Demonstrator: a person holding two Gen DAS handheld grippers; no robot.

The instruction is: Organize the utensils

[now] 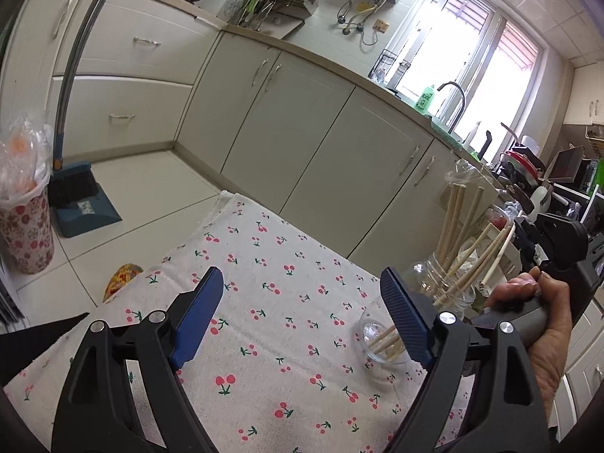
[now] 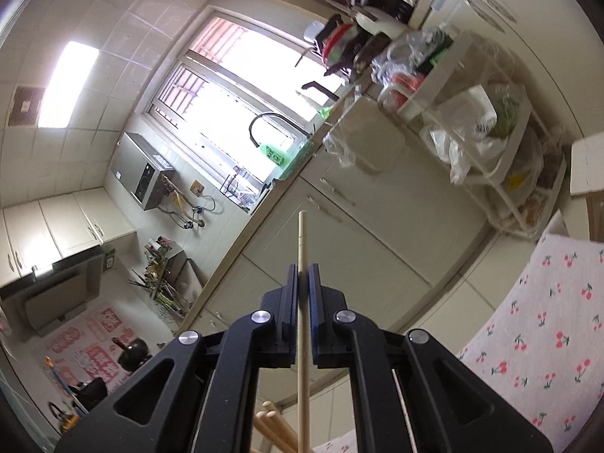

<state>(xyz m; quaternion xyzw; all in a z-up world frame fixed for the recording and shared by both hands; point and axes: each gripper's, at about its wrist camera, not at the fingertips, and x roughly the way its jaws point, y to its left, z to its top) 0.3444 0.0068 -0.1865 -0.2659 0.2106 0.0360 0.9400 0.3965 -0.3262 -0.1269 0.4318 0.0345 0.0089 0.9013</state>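
Worktop (image 1: 287, 294), cherry-print cloth: we hold the left claw (image 1: 302, 313) above it, jaws wide apart, gripping nothing. Right claw (image 2: 303, 287): jaws together, clamped on one chopstick (image 2: 302, 241) that sticks out past the fingertips, raised above the worktop. Jar (image 1: 445, 287): at the cloth's right side, holding several chopsticks upright. Small glass (image 1: 377, 339): just beside the jar, more sticks inside.

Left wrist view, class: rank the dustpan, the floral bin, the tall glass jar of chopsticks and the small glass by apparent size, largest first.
1. Floral bin and dustpan: look alike, unranked.
2. Tall glass jar, though it is nearer the camera.
3. Small glass, nearest yet smallest.
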